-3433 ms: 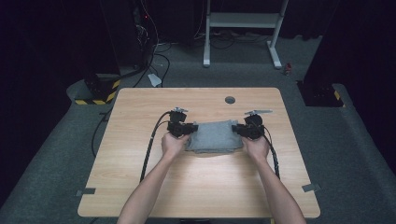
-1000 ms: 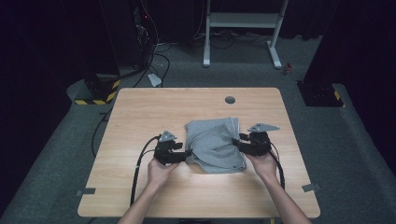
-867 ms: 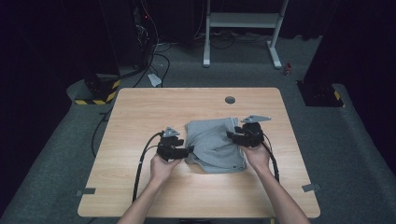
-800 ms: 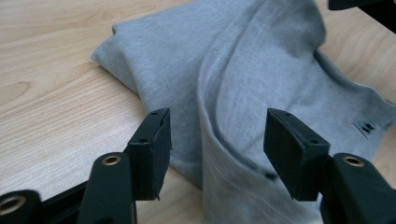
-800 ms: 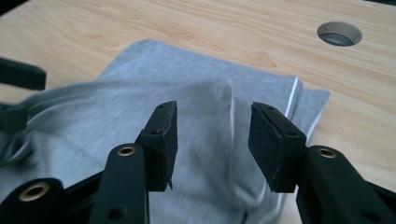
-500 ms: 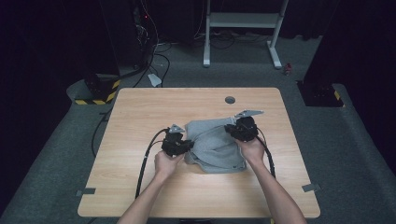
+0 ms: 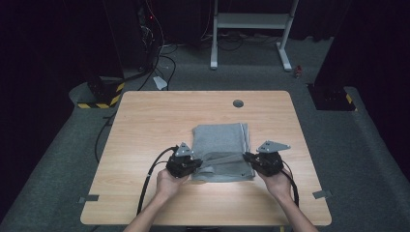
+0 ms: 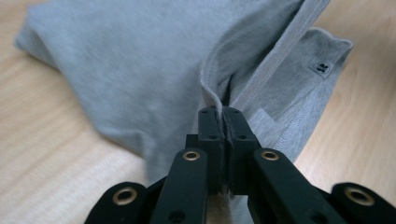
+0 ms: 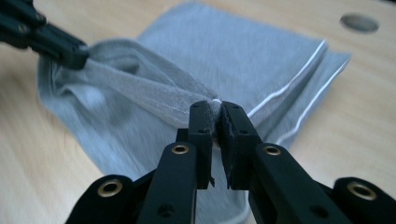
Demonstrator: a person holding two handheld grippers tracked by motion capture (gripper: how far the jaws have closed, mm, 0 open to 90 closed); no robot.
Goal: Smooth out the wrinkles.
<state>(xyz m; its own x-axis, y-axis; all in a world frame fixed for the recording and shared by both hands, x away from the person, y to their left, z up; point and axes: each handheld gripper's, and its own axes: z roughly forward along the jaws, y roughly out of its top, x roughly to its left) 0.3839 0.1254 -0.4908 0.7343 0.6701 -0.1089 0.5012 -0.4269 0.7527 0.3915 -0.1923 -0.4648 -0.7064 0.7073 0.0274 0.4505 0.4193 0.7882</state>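
Grey folded garment [image 7: 223, 151] lies on the bench [image 7: 145, 125], right of centre, toward the near edge. Left tongs [image 7: 197, 164] have just closed and now pinch a raised hem fold at its near-left corner; right tongs [image 7: 247, 157] likewise pinch the near-right corner, a taut strip of cloth stretched between them. Open bench on the left and far side. Cable hole [image 7: 238, 103] beyond the garment, well apart.

A dark lab: equipment rack [image 7: 125, 43], floor cables [image 7: 164, 58], hazard-striped base [image 7: 99, 99].
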